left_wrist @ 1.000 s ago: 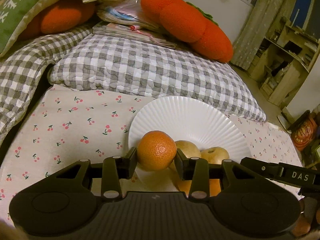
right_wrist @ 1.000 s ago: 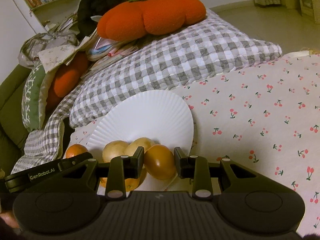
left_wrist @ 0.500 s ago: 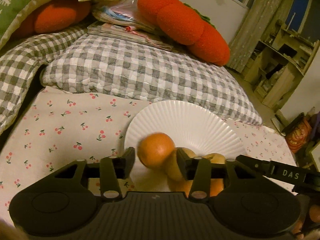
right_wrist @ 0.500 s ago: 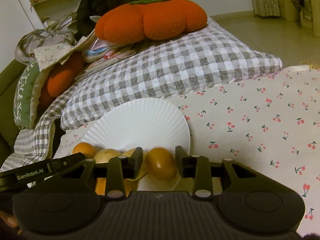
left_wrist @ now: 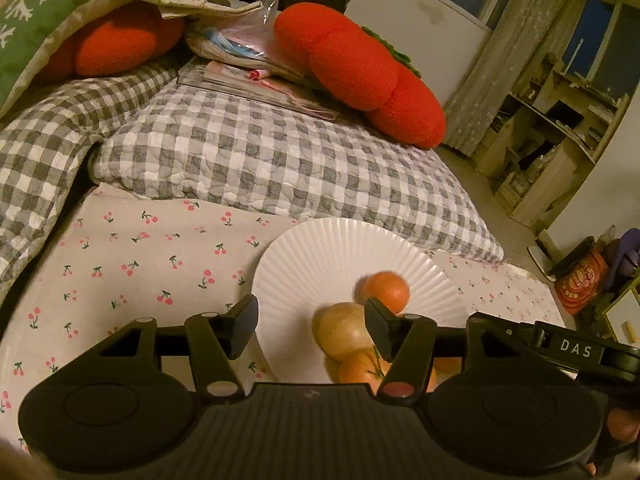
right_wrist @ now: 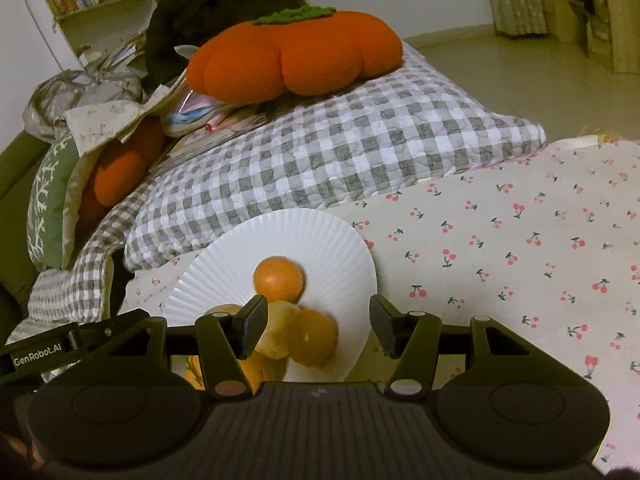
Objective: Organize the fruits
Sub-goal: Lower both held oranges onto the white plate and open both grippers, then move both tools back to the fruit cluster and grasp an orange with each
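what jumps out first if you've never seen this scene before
A white ribbed plate on the cherry-print sheet, with fruit bunched at its near edge and one orange further in. Behind it, a big orange pumpkin-shaped cushion sits atop a grey checked quilt. Both grippers hang open nearby.

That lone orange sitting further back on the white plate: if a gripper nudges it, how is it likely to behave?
The orange looks nearly round, so it would probably roll easily. The plate appears shallow with a low rim, so a firm push might send it onto the cherry-print sheet. Its rind probably offers reasonable grip, and it seems firm enough to be pinched.
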`<state>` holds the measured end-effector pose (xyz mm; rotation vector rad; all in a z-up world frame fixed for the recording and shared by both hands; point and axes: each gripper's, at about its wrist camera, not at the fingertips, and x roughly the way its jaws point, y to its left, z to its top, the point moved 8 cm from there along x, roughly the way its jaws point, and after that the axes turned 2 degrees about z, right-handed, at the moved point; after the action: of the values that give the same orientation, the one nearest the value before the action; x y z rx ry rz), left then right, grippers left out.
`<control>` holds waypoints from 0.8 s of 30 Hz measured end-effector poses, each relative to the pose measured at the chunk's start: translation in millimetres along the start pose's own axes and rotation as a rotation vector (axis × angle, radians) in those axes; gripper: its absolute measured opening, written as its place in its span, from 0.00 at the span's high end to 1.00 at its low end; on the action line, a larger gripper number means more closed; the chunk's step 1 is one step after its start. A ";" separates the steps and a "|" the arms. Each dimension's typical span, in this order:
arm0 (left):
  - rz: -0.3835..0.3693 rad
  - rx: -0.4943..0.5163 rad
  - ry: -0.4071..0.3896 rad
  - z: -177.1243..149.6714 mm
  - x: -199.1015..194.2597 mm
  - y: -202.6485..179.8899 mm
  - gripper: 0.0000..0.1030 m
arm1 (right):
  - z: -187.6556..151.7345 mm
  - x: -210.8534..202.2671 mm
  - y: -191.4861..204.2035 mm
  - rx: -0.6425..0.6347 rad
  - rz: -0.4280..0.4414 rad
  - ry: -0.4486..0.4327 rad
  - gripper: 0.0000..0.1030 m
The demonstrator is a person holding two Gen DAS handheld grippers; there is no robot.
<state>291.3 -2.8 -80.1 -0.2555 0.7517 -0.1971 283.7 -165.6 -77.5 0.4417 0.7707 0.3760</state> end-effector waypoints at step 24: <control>0.123 0.006 0.072 -44.6 -64.9 14.3 0.45 | -34.6 -58.6 73.4 -0.360 0.045 0.025 0.24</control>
<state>215.2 21.1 -73.6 -0.1964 0.8357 -0.0923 207.7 -123.2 -28.0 0.1165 0.7005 0.5512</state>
